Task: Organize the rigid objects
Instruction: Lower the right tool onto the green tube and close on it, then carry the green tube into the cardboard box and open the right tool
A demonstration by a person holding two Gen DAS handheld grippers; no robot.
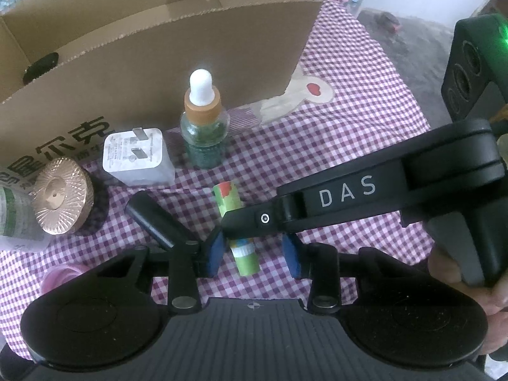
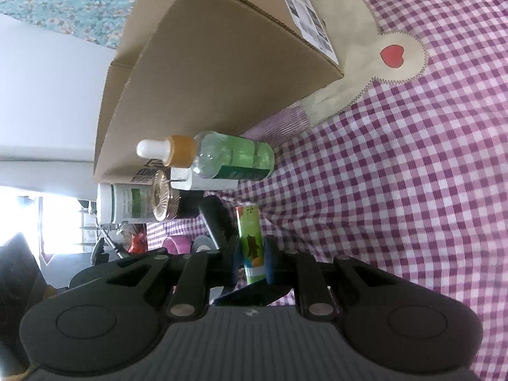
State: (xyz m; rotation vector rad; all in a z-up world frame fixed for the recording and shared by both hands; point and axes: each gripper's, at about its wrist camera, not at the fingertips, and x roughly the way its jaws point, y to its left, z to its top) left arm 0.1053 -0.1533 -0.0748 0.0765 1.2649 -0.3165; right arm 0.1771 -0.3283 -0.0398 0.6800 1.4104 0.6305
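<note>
You read "DAS" in white capitals on arm of right tool point(image 1: 236, 222). Cardboard box point(image 1: 190, 63) front shows large dark Chinese characters, "尔克" legible, rest cut off. Your right view: white shipping label point(image 2: 304, 12) on box side, print too small to read. Charger plug point(image 1: 136, 155) face carries fine print, unreadable. White bottle point(image 2: 123, 204) label green, text illegible.
</note>
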